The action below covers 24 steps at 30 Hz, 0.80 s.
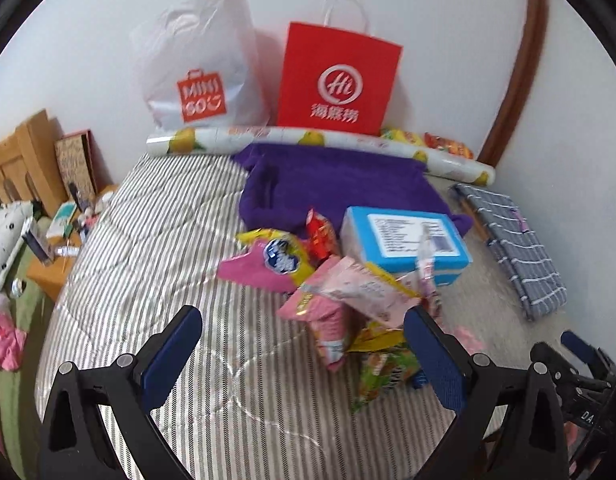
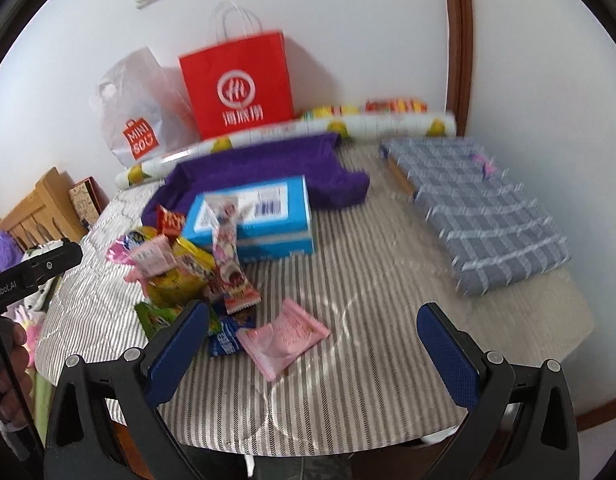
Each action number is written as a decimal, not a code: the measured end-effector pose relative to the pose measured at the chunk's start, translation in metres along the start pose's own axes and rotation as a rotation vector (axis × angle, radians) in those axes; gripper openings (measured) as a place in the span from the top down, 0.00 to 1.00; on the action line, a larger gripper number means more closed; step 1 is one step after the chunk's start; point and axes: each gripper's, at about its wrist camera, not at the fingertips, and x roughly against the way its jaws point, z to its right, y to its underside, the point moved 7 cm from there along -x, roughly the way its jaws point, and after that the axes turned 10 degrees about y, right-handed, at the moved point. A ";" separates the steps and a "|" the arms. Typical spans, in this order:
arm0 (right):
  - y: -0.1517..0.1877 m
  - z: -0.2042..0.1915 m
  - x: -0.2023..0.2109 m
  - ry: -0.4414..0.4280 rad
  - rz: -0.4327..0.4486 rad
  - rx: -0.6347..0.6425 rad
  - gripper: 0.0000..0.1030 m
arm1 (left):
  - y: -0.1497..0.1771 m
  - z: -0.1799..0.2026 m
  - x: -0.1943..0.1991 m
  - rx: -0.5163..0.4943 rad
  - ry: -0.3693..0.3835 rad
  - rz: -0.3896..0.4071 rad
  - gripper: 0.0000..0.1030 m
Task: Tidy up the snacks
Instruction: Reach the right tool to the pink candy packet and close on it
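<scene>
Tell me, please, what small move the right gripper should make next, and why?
Probably ease the right gripper forward and down onto the flat pink snack packet: its jaws are open and empty, and the packet lies alone on the striped cover, apart from the pile.

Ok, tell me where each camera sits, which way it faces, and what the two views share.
Left wrist: sits on the left gripper, looks along its open fingers over the striped bed at the snack pile; the right gripper shows at lower right.
Right wrist: sits on the right gripper, open, facing the pink packet and the bed's right side; the left gripper's body and a hand show at left.
Shared: snack pile, blue box, purple cloth, red bag, white bag, checked cloth.
</scene>
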 end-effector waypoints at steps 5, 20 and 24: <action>0.017 -0.006 -0.026 -0.088 -0.062 -0.013 0.00 | 0.007 -0.009 -0.017 0.028 0.016 -0.026 0.03; 0.050 -0.054 -0.076 -0.083 -0.155 0.164 0.00 | 0.010 -0.024 -0.034 0.040 0.059 -0.035 0.03; 0.056 -0.054 -0.091 -0.064 -0.187 0.170 0.02 | 0.012 -0.028 -0.036 0.035 0.064 -0.034 0.03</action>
